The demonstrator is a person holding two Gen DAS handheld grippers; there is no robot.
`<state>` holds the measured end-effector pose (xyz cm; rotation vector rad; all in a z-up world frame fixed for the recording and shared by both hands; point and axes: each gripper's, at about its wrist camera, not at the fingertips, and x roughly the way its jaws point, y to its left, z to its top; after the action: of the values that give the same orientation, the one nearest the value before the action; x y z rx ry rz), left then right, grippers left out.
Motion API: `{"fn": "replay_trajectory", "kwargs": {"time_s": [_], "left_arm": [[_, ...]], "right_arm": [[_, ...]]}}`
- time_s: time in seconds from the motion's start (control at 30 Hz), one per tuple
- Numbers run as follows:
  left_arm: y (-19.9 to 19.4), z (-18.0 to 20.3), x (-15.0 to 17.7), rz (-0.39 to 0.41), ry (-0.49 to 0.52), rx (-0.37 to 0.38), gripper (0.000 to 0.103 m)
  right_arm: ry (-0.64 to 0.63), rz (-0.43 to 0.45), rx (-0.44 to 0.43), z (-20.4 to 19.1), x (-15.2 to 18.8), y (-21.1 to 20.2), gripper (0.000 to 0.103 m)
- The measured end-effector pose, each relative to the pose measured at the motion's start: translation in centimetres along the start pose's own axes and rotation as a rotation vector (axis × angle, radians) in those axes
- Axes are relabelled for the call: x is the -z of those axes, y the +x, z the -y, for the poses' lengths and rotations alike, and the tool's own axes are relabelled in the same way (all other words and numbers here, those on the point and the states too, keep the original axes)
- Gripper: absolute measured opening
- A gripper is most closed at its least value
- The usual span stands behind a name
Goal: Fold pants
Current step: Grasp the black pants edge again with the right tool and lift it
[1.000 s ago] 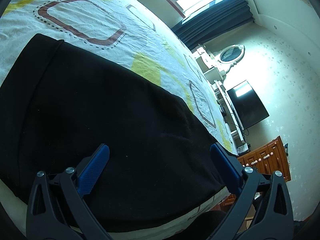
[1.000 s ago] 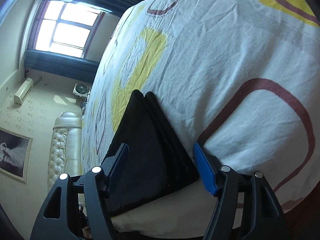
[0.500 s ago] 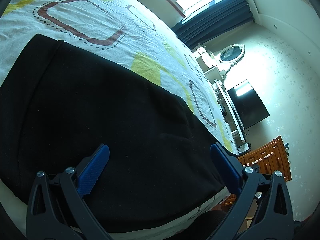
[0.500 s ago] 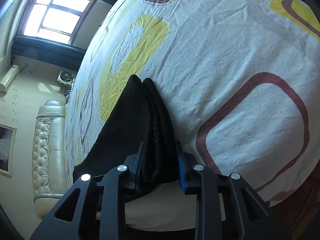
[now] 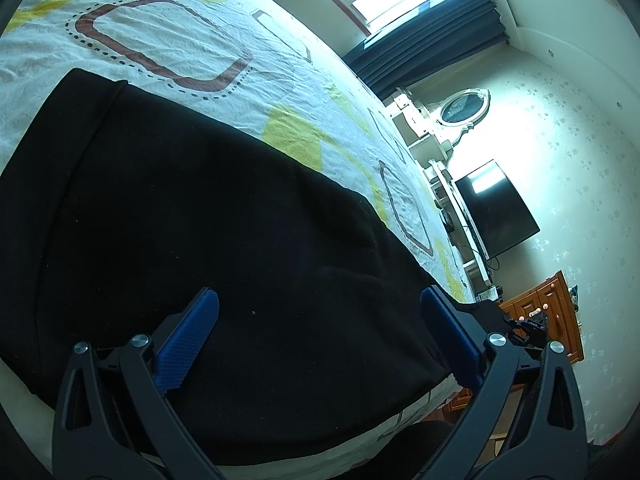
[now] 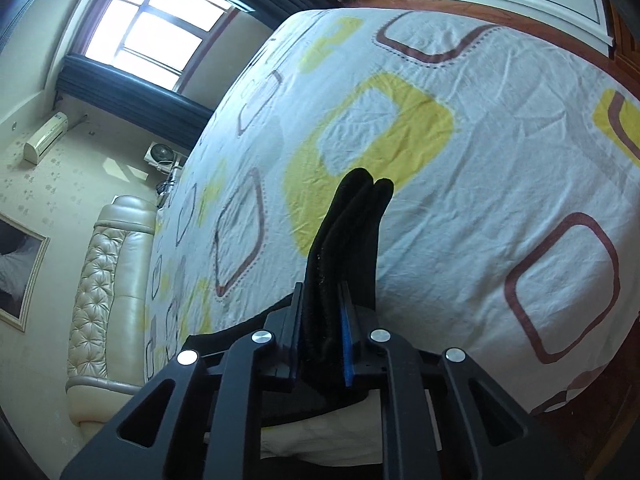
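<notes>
Left to right: black pants lie spread flat on the bed, near its front edge. Left gripper hovers just over the cloth w/ its blue pads wide apart, nothing pinched.

Right side: right gripper has just been closing and is now clamped on the leg ends, bunched folds sticking up past the pads, clear of the sheet.

Handling-wise, imo: soft, floppy knit, prob light, zero stiffness, so it'll sag and drag wherever it isn't held. Not fragile or slippery. Best grab points = edges/corners: cuffs on the right, waistband edge on the left.
</notes>
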<state>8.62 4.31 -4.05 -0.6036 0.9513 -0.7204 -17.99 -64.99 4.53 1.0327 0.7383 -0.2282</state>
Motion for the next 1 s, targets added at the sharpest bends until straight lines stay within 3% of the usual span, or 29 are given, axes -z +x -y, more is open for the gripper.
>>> {"fn": "replay_trajectory", "kwargs": {"time_s": [0.3, 0.67, 0.83, 1.0], "left_arm": [[0.1, -0.1, -0.2, 0.001, -0.003, 0.001, 0.101], [0.3, -0.1, -0.4, -0.005, 0.0, -0.008, 0.101], [0.4, -0.1, -0.4, -0.006, -0.002, -0.007, 0.101], [0.3, -0.1, -0.3, -0.007, -0.002, -0.007, 0.101]], "right_arm": [[-0.179, -0.023, -0.069, -11.6, 2.8, 0.8, 0.015], [-0.357, -0.152, -0.188, -24.1, 9.4, 7.7, 0.015], [-0.417, -0.233, -0.157, -27.0, 13.6, 13.1, 0.015], [-0.443, -0.327, -0.111, -27.6, 18.1, 18.6, 0.015]]}}
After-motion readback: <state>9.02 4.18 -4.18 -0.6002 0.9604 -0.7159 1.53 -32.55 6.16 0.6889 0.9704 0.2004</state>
